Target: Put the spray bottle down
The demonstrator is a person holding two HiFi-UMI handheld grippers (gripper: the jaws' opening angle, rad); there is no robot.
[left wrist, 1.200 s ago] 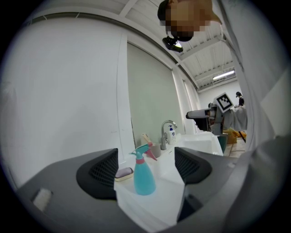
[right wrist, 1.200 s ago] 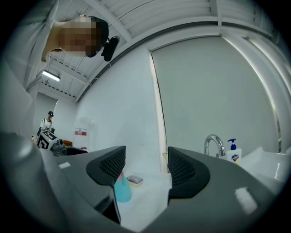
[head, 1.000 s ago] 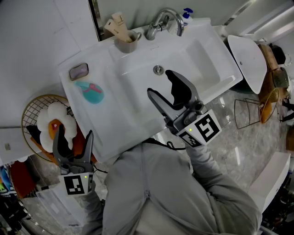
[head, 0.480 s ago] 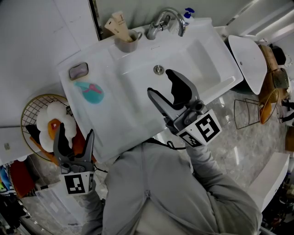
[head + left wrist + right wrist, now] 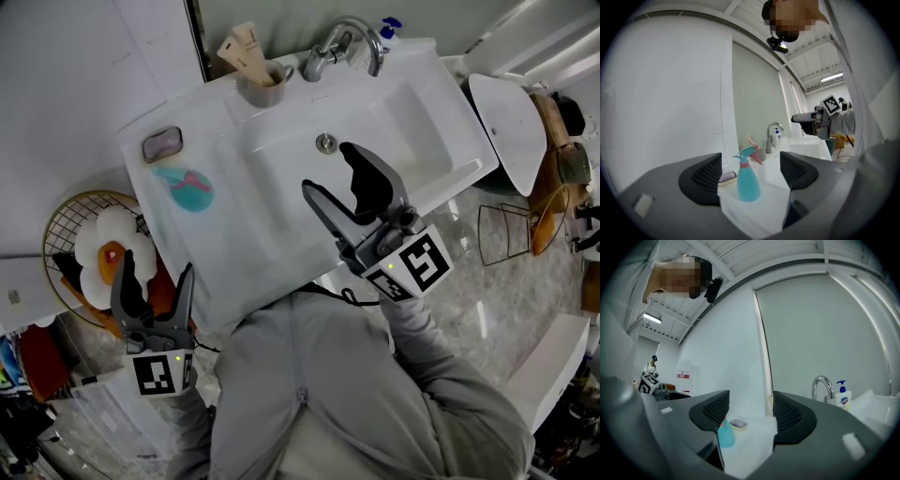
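Teal plastic spray bottle [image 5: 184,188] with a pink trigger is parked upright on the white sink counter [image 5: 202,253], upper left of the head view. It's just beside a small grey soap dish [image 5: 161,143] with a mauve bar in it, and nothing is touching it. The left gripper [image 5: 152,284] sits lower left in that view, off the counter's edge and over a round wire basket [image 5: 66,225] that holds a fried-egg plush [image 5: 108,248]. Its fingers [image 5: 701,180] are spread wide apart with nothing clamped. In the left gripper view the bottle lines up in the gap between them, but it's well beyond the tips, out on the counter. The right gripper [image 5: 326,167] is near the middle of the head view, over the white basin [image 5: 412,122]. Its fingers [image 5: 790,416] are also wide apart and empty. From the right gripper view the bottle peeks out low in the frame, half hidden behind the left-hand finger, with the soap dish just to its right. Along the top of the head view there's a chrome tap [image 5: 349,42], a grey cup [image 5: 261,90] with some pale tubes sticking out of it, and a white pump bottle with a blue top [image 5: 385,28]. The person's grey sleeve [image 5: 441,375] fills the bottom right.
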